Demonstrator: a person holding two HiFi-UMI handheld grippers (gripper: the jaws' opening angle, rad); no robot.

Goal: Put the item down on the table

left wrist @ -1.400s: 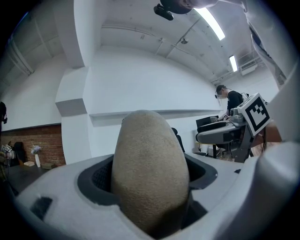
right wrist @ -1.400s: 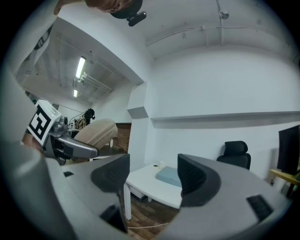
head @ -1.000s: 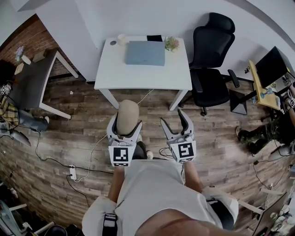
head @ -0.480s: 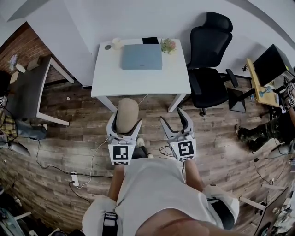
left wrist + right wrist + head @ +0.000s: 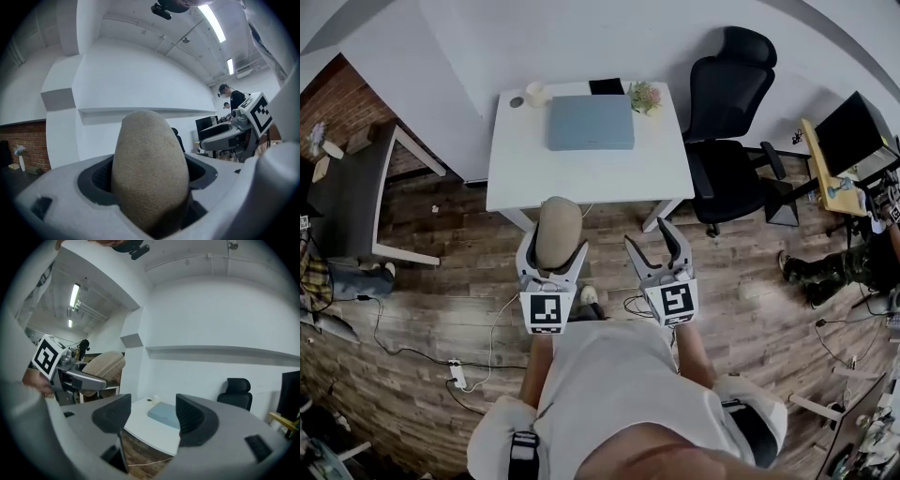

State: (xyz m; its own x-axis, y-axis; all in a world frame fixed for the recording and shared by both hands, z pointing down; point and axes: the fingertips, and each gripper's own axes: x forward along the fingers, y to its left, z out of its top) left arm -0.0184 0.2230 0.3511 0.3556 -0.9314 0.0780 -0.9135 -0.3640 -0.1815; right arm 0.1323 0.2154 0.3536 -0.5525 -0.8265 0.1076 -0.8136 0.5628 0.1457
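A tan, egg-shaped item [image 5: 559,232] stands upright between the jaws of my left gripper [image 5: 555,253], which is shut on it. In the left gripper view the item [image 5: 150,159] fills the middle, with a jaw pressed on each side. My right gripper [image 5: 649,240] hangs open and empty beside it, its jaws [image 5: 152,416] apart with nothing between them. From the right gripper view the held item [image 5: 104,364] shows at the left. Both grippers hover over the wooden floor, just short of the near edge of the white table [image 5: 581,173].
On the table lie a grey-blue laptop [image 5: 591,122], a cup [image 5: 534,92], a small plant [image 5: 645,94] and a black object [image 5: 607,86]. A black office chair [image 5: 727,141] stands right of it, a dark table [image 5: 347,197] at the left. Cables and a power strip [image 5: 457,375] lie on the floor.
The white table has come nearer in the head view. Both grippers keep the same pose, and the item stays held in the left one.
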